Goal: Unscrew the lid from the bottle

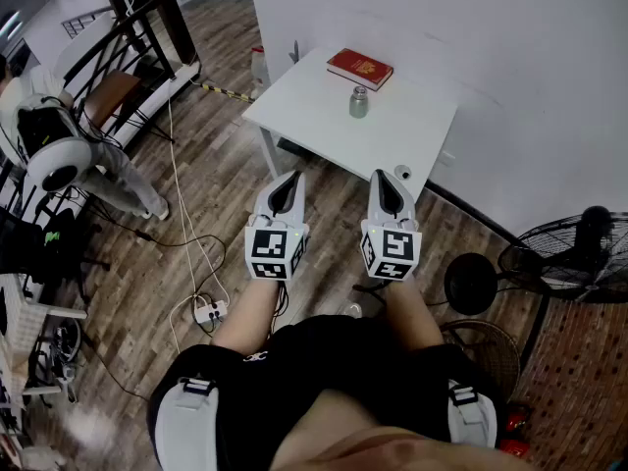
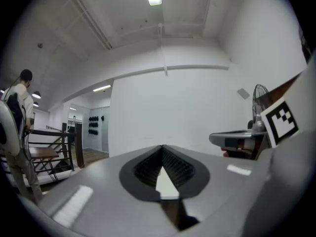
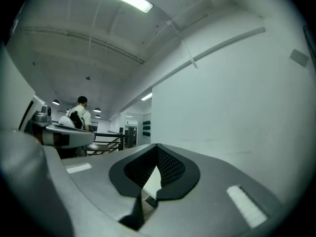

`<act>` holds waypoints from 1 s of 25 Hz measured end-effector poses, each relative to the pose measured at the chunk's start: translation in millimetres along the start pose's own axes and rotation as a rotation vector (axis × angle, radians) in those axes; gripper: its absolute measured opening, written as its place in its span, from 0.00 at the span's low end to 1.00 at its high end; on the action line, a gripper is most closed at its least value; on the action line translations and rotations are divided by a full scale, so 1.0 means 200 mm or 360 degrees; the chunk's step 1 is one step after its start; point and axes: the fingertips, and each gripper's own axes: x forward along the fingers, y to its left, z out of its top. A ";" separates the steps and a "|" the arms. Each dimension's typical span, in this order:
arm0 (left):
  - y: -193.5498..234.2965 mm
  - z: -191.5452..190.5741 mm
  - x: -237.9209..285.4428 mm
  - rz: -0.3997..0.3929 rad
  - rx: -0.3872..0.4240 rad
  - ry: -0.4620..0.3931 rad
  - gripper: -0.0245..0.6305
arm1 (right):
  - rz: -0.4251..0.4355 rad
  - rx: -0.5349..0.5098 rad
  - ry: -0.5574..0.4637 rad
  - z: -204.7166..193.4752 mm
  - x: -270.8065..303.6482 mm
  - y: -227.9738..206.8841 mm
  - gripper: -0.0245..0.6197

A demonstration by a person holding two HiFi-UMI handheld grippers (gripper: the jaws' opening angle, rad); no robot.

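Observation:
A small grey metal bottle (image 1: 358, 102) with its lid on stands upright on the white table (image 1: 412, 126), near a red book (image 1: 359, 68). Both grippers hang side by side in front of the person's body, over the wooden floor and short of the table's near edge. My left gripper (image 1: 290, 179) is shut with nothing in it, its jaws meeting at the tip (image 2: 162, 147). The right gripper (image 1: 387, 176) is shut and empty too (image 3: 157, 146). Both gripper views look up at the white wall and ceiling; the bottle shows in neither.
A small white object (image 1: 402, 173) lies at the table's near corner. A black fan (image 1: 579, 253), a round black stool (image 1: 471, 283) and a wicker basket (image 1: 483, 346) stand at the right. Cables and a power strip (image 1: 209, 310) lie on the floor. A person (image 1: 59, 155) stands by a stair railing at left.

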 end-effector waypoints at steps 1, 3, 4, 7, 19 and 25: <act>0.01 -0.01 0.01 0.0009 0.0009 0.0007 0.12 | 0.0002 0.0006 0.0001 0.00 0.01 -0.01 0.04; 0.01 -0.03 0.03 0.0028 0.0019 0.0017 0.12 | 0.0003 0.0019 -0.0002 0.00 0.02 -0.03 0.04; 0.01 -0.03 0.04 0.0038 0.0015 0.0018 0.12 | 0.0003 0.0026 -0.0006 0.00 0.03 -0.04 0.04; 0.03 -0.05 0.07 0.0069 -0.0034 0.0024 0.12 | 0.0005 0.0039 -0.0018 -0.01 0.04 -0.06 0.04; -0.02 -0.03 0.21 0.0135 -0.0072 0.0022 0.12 | 0.0036 0.0026 0.0004 -0.03 0.15 -0.24 0.04; -0.09 -0.09 0.33 0.0133 -0.0083 0.0063 0.12 | 0.0101 0.0014 0.0016 -0.05 0.23 -0.32 0.04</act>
